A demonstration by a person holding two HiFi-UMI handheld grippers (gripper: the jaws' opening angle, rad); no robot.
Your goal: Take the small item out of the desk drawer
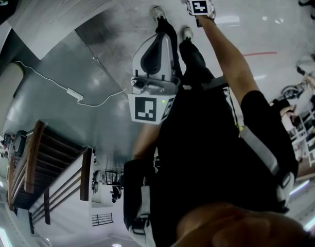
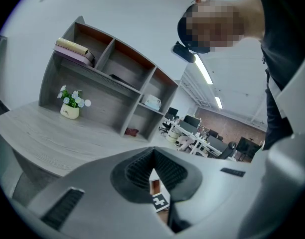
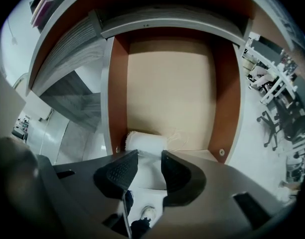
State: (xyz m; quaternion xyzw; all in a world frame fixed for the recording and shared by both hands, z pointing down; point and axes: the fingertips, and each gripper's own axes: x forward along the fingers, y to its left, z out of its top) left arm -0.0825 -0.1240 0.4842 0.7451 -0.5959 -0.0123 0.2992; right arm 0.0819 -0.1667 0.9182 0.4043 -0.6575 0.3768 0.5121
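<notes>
Right gripper [image 3: 149, 168]: reaches into the open desk drawer [image 3: 172, 83] from its near end; the jaws are partly closed, one on each side of the white roll [image 3: 146, 142].
Grip state, right: the pads appear to press on the roll's two sides, though the contact line is partly hidden by the jaws themselves.
White roll: lies across the drawer's near end, on the tan bottom panel, closer to the left side wall; loose threads trail off its right end.
Left gripper [image 2: 153, 153]: clenched, the jaw tips meeting, with nothing between them; held up and away from the drawer.
Desk [image 2: 68, 138]: grey wood top carrying a shelf unit [image 2: 107, 78] and a small flower pot [image 2: 69, 108].
</notes>
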